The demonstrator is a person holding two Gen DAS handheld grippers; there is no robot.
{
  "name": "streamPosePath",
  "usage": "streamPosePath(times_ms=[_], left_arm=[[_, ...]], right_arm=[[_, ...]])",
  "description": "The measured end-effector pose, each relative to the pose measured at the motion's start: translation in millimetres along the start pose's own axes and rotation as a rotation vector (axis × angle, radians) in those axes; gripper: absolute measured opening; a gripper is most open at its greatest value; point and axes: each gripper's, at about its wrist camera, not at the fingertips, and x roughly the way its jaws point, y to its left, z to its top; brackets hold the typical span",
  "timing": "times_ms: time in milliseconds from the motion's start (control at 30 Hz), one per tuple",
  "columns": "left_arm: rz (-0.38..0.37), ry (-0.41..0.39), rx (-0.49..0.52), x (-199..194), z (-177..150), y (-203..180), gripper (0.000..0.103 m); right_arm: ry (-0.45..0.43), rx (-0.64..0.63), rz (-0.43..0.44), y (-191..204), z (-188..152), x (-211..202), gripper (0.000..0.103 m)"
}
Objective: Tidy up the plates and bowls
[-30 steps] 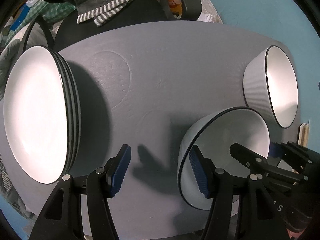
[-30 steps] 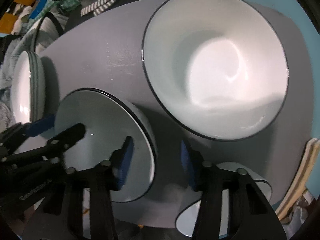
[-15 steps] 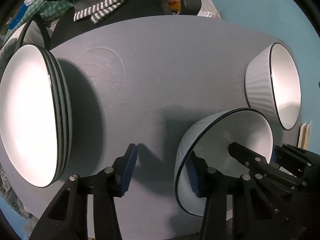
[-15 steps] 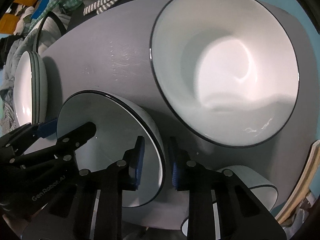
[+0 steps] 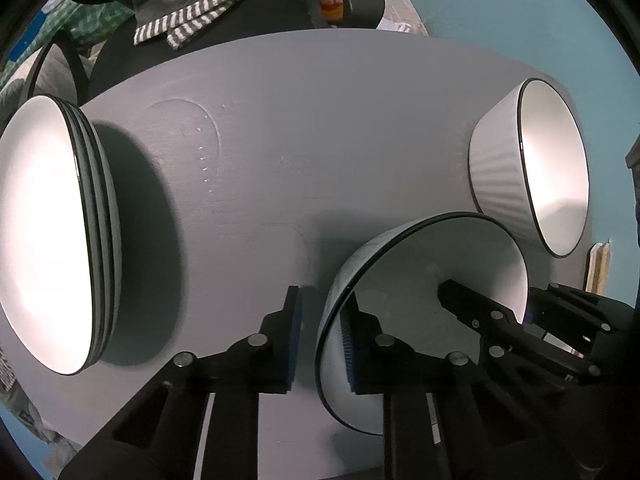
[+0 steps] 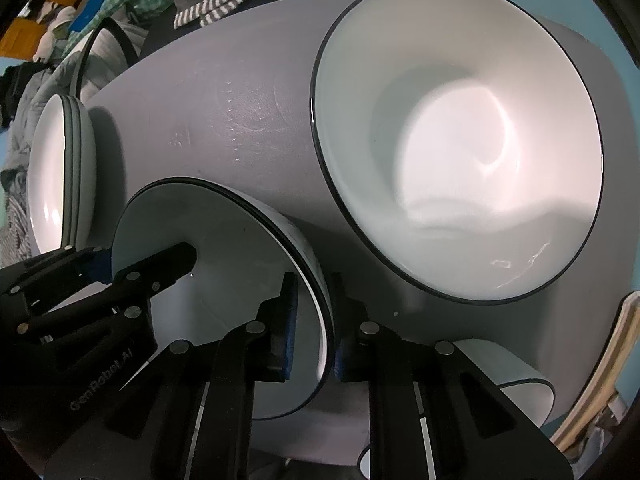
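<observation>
A small white bowl (image 5: 432,280) with a black rim stands on the grey table (image 5: 300,140), near its front edge. My left gripper (image 5: 322,304) straddles the bowl's left rim, one pad inside and one outside. Its jaws are closing, and a thin gap still shows at the outer pad. My right gripper (image 6: 314,292) straddles the opposite rim of the same bowl (image 6: 224,256). Its jaws are closing too, and the pads lie against the wall. A stack of white plates (image 5: 48,232) sits at the table's left. A large ribbed bowl (image 5: 500,168) sits at the right.
A second small bowl (image 6: 512,364) stands by the table's near right corner, partly behind my right fingers. A pale wooden item (image 6: 600,360) lies beyond the right edge. Behind the table is a dark chair with a striped cloth (image 5: 196,12).
Both grippers' jaws have drawn in from wide apart to close around opposite sides of the small bowl's rim. The bowl, plates and large bowl have stayed where they were.
</observation>
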Motion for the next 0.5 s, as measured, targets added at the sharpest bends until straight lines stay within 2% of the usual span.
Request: streamPosePath(times_ms=[200, 500], left_arm=[[-0.032, 0.010, -0.013, 1.7, -1.8, 0.5, 0.009], [-0.030, 0.003, -0.013, -0.6, -10.1, -0.3, 0.008]], right_arm=[[-0.001, -0.004, -0.005, -1.6, -2.2, -2.3, 0.011], [0.003, -0.011, 0.007, -3.8, -5.1, -5.5, 0.008]])
